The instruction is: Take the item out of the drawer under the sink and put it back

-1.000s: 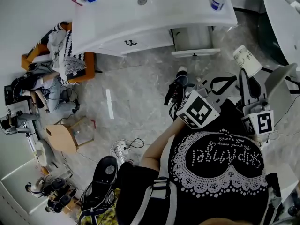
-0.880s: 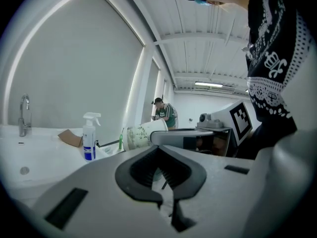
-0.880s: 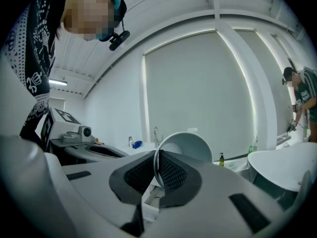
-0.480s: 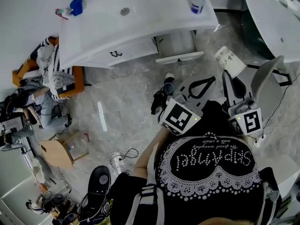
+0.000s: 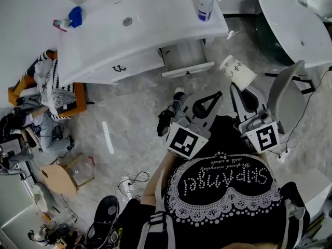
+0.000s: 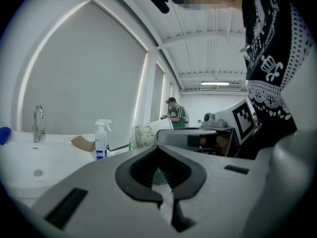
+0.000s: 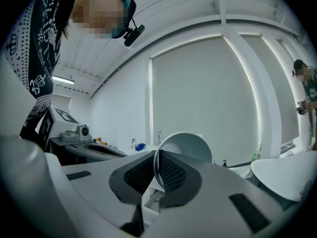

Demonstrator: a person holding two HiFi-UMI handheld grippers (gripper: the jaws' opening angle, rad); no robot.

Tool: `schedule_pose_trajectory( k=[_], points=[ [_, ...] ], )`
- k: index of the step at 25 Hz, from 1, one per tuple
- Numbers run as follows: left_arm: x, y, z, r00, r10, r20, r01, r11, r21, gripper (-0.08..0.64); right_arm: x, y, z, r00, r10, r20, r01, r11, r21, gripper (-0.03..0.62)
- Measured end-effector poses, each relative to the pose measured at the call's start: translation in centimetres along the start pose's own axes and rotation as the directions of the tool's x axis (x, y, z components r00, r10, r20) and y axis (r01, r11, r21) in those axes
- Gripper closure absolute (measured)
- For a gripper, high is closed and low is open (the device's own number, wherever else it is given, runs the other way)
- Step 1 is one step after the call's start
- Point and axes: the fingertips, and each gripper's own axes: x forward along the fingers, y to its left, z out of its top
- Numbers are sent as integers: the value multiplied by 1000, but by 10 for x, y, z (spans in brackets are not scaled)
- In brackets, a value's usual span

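A grey marbled floor point(image 5: 129, 113) fills the room below a white sink worktop point(image 5: 150, 30), where a spray bottle point(image 5: 204, 7) stands at the far edge. Under the sink, 1 drawer point(image 5: 185, 56) stands pulled out, its front panel well clear of the cabinet.

The task's item, a printed paper cup point(image 5: 237, 72), is out of the drawer and held in the air by the right gripper point(image 5: 234, 87). That gripper is nearly closed on the cup's wall at the rim, with 1 jaw inside the mouth and 1 outside. The mouth faces back at the gripper, so the cup lies tilted, its base end leading roughly toward the cabinet.

The left gripper point(image 5: 218, 95) is just beside the right one, with its jaw tips together and nothing between them.

From the cup, the open drawer lies forward and to the left in the head view, near but not yet below it. The return looks like a job for the right hand: carry the cup left and forward over the drawer, then lower it base first.
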Motion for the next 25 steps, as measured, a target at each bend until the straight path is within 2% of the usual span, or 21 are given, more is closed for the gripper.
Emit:
schedule_pose_trajectory(
  k=[2, 4, 7, 8, 9, 11, 13, 16, 19, 22, 25],
  points=[
    [-4, 6, 6, 1000, 16, 22, -17, 1000, 25, 557, 1, 0, 1, 1000, 0, -1, 0, 1000, -16, 568],
    [-11, 19, 15, 996, 61, 61, -63, 998, 26, 557, 0, -1, 1, 1000, -4, -7, 4, 998, -55, 568],
    [-28, 40, 30, 972, 188, 141, -172, 978, -117, 557, 0, -3, -2, 999, -23, -33, 17, 984, -176, 568],
    [-32, 44, 32, 965, 214, 153, -192, 971, -144, 557, 0, -3, -4, 998, -29, -48, 18, 974, -224, 568],
    [-36, 46, 33, 961, 226, 160, -202, 967, -155, 557, 0, -3, -9, 996, -33, -78, 10, 961, -277, 568],
    [-38, 45, 31, 961, 225, 162, -200, 967, -156, 557, -3, -3, -26, 979, -37, -198, -47, 914, -404, 568],
    [-36, 41, 28, 965, 210, 155, -187, 971, -151, 557, -2, -2, -34, 965, -39, -260, -94, 874, -478, 568],
    [-32, 32, 27, 971, 188, 149, -166, 975, -145, 557, 7, -2, -38, 960, -29, -279, -127, 842, -524, 568],
    [-34, 30, 22, 970, 198, 143, -174, 971, -166, 557, 17, -2, -44, 956, -15, -294, -159, 813, -560, 568],
    [-46, 38, 15, 963, 240, 123, -213, 956, -200, 557, 27, 1, -53, 942, 2, -335, -210, 784, -585, 568],
    [-58, 49, 11, 947, 300, 117, -267, 935, -235, 557, 38, 1, -61, 930, 22, -367, -256, 757, -602, 568]
  ],
)
